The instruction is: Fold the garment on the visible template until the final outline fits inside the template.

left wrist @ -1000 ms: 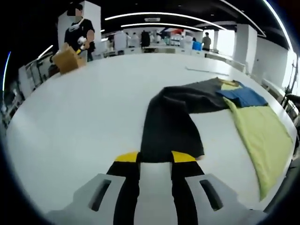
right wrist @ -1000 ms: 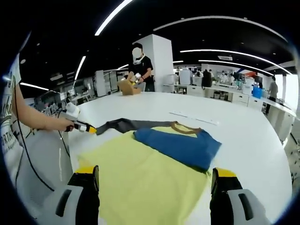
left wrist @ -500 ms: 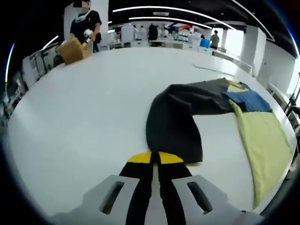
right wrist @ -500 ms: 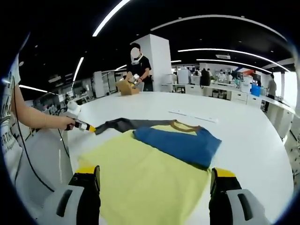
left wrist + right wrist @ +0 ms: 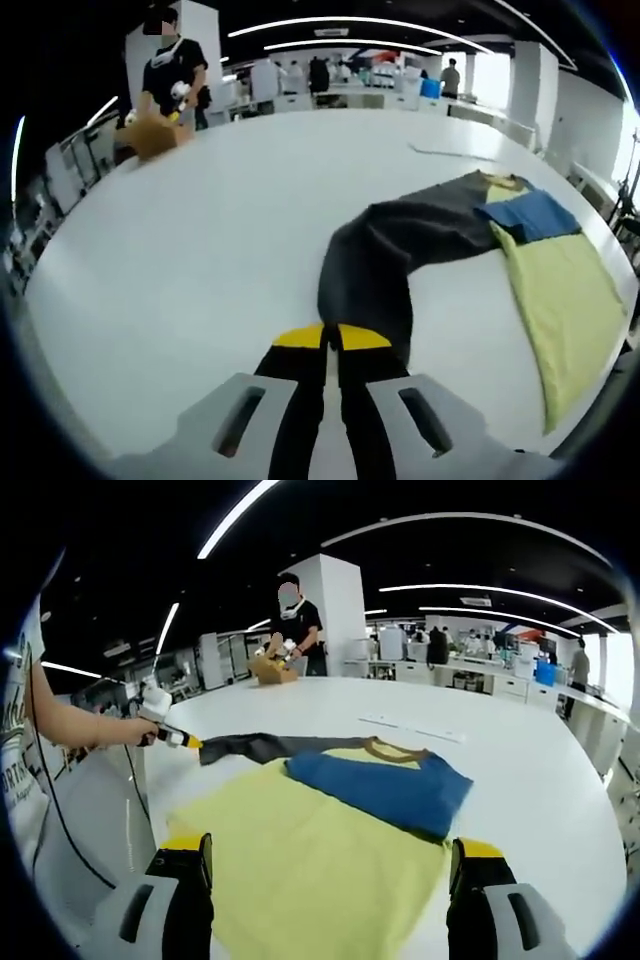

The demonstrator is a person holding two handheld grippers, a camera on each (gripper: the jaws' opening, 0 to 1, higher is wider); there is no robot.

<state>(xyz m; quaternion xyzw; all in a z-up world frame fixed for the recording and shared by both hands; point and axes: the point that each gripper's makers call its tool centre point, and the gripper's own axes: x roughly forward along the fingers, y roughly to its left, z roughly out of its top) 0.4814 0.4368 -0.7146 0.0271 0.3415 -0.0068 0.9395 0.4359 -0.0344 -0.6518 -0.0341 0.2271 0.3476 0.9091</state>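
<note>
My left gripper (image 5: pixel 332 338) is closed on the cuff of the dark sleeve (image 5: pixel 385 260), its yellow tips meeting over the cloth. The sleeve runs from that pinch back to the garment (image 5: pixel 330 840), lying in a loose curve on the tabletop (image 5: pixel 200 230). In the right gripper view the same left gripper (image 5: pixel 183 740) sits off the garment's far left corner with the sleeve (image 5: pixel 255 746) drawn out straight from the collar (image 5: pixel 385 748) end, my hand (image 5: pixel 120 730) behind it.

My right gripper (image 5: pixel 330 865) stands wide open, jaws apart and holding nothing, hovering over the near edge of the garment. The garment lies flat as a yellow-green sheet with a blue panel (image 5: pixel 385 792) folded across its far part, just under the collar. Its near left edge runs slanted toward the sleeve.

Beyond the sleeve, on the side away from the garment, the tabletop is bare white as far as its rim. Past the collar lies a thin pale strip (image 5: pixel 412 727), well apart from the garment. At the far rim a person (image 5: pixel 300 625) stands by a cardboard box (image 5: pixel 268 666).
</note>
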